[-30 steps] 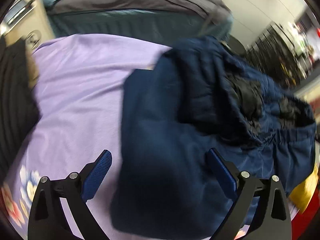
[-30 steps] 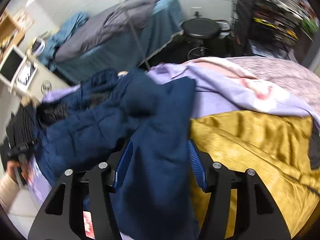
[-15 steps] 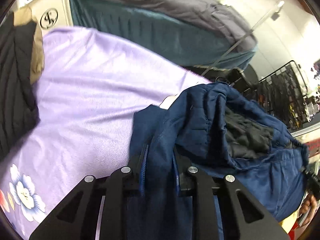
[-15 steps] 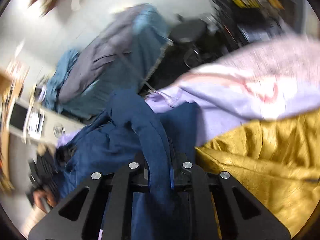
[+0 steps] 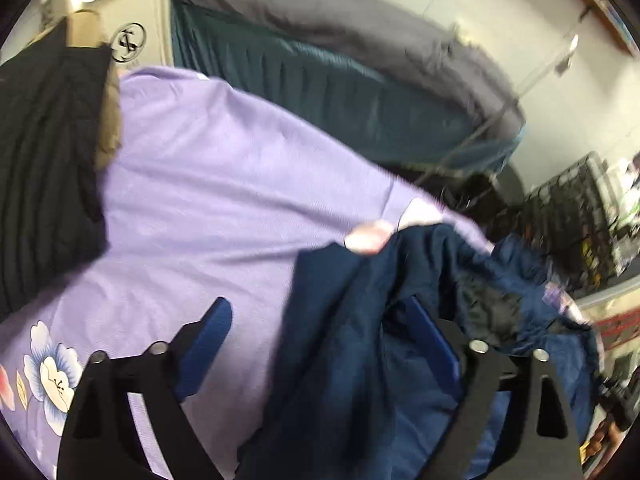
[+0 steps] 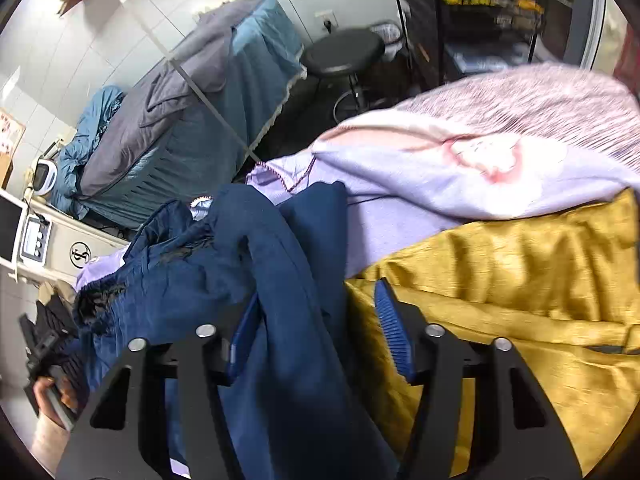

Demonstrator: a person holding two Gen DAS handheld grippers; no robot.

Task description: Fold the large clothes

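Best to let go clean, lift clear, then grab the next edge close to its end and pull it flat over the middle. No tugging while cloth hangs on a pad.

Left gripper (image 5: 320, 344): jaws opening, spread wide. Blue coat (image 5: 360, 340) bunched between the pads, draped against the right pad, clear of the left one. Not pinched.

Right gripper (image 6: 320, 328): jaws opening, about half spread. A fold of the coat (image 6: 280, 280) between the pads, brushing the left one, free of the right one. Not pinched either.

Coat in a loose heap, not folded yet, lying on the purple sheet (image 5: 200, 208). Black lining showing at the far side. Yellow cloth (image 6: 520, 300) to the right of the coat, touching it. Pale blanket (image 6: 460, 168) farther back. Black coat (image 5: 44, 168) far left on the sheet, apart from the blue one. Another bed (image 6: 192, 120) far behind, with a stool (image 6: 344, 52) beside it.
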